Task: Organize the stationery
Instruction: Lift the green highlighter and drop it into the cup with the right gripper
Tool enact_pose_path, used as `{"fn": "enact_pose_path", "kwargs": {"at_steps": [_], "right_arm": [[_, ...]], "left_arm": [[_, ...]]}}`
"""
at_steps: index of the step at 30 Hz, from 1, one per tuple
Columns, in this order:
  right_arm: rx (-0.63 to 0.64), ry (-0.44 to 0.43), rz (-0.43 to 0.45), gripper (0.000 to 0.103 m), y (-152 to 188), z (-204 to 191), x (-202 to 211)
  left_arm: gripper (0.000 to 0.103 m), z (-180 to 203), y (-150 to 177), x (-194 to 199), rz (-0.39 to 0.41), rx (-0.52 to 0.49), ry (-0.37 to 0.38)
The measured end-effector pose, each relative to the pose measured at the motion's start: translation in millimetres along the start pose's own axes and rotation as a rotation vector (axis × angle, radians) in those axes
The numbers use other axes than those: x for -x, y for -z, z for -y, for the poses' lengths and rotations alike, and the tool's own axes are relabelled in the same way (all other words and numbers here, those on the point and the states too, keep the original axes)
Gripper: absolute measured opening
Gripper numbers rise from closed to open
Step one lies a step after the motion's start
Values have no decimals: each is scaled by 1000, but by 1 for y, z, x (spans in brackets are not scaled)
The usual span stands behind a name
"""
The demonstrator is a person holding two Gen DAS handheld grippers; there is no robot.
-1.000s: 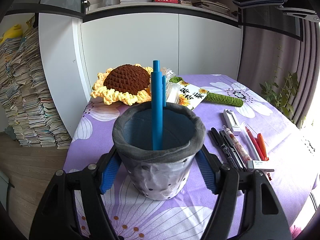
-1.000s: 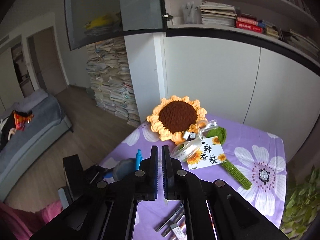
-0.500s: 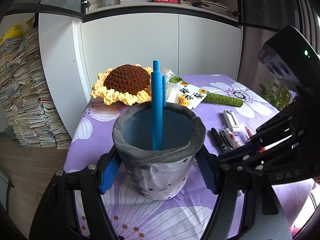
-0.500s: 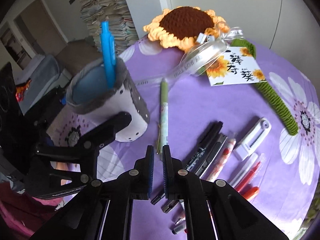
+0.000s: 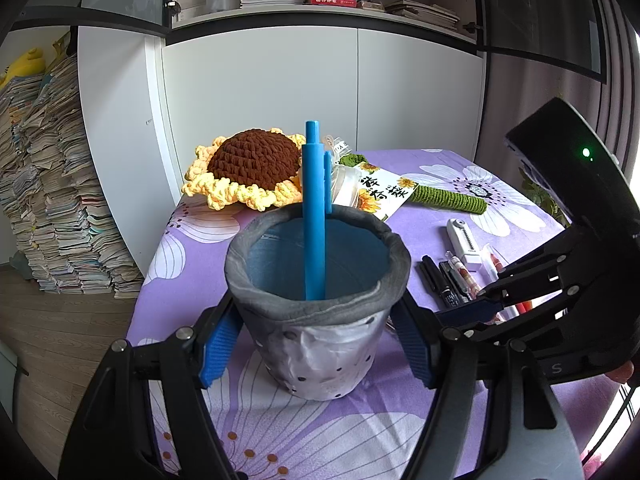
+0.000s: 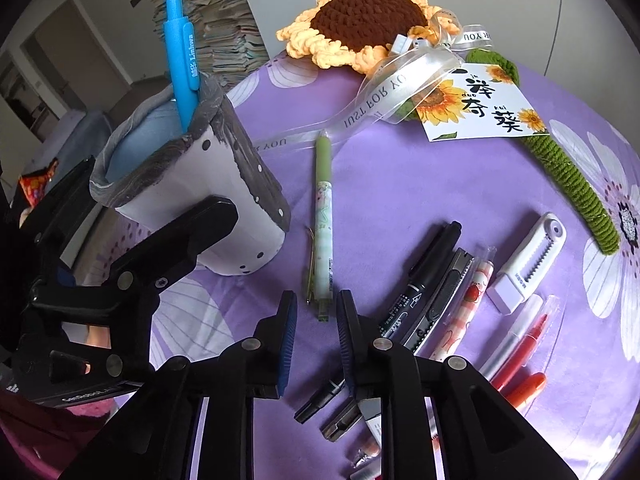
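Note:
A grey and white pen cup (image 5: 318, 300) stands on the purple flowered tablecloth, with a blue pen (image 5: 314, 216) upright in it. My left gripper (image 5: 316, 344) is shut on the cup, one pad on each side. In the right wrist view the cup (image 6: 200, 184) and blue pen (image 6: 182, 64) are at the left. My right gripper (image 6: 316, 320) is open and empty, low over the cloth, its fingertips either side of the near end of a green pen (image 6: 323, 220) lying beside the cup.
Black markers (image 6: 432, 280), a patterned pen (image 6: 468, 304), a white correction tape (image 6: 528, 260) and red pens (image 6: 520, 352) lie at the right. A crochet sunflower (image 6: 364, 20) with ribbon and card (image 6: 476, 104) lies at the back. The table's left edge drops to the floor.
My right gripper has come down toward the green pen and its jaws have opened. The left gripper and cup have not moved.

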State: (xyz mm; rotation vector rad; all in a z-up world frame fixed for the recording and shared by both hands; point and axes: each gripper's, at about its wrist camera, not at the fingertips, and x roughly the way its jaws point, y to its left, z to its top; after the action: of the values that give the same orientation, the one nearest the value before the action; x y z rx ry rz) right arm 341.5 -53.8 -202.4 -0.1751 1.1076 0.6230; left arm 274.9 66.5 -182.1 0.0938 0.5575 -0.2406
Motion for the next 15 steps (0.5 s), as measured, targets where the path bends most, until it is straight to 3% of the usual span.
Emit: {"fn": "enact_pose_path", "kwargs": {"at_steps": [8,15], "right_arm": [[26,43,52,15,5,-5,9],[26,61,246,15,15,-7,86]], "left_arm": [[71,0,0,0,1,-1,-1],[71,0,0,0,2,-1,-1]]}}
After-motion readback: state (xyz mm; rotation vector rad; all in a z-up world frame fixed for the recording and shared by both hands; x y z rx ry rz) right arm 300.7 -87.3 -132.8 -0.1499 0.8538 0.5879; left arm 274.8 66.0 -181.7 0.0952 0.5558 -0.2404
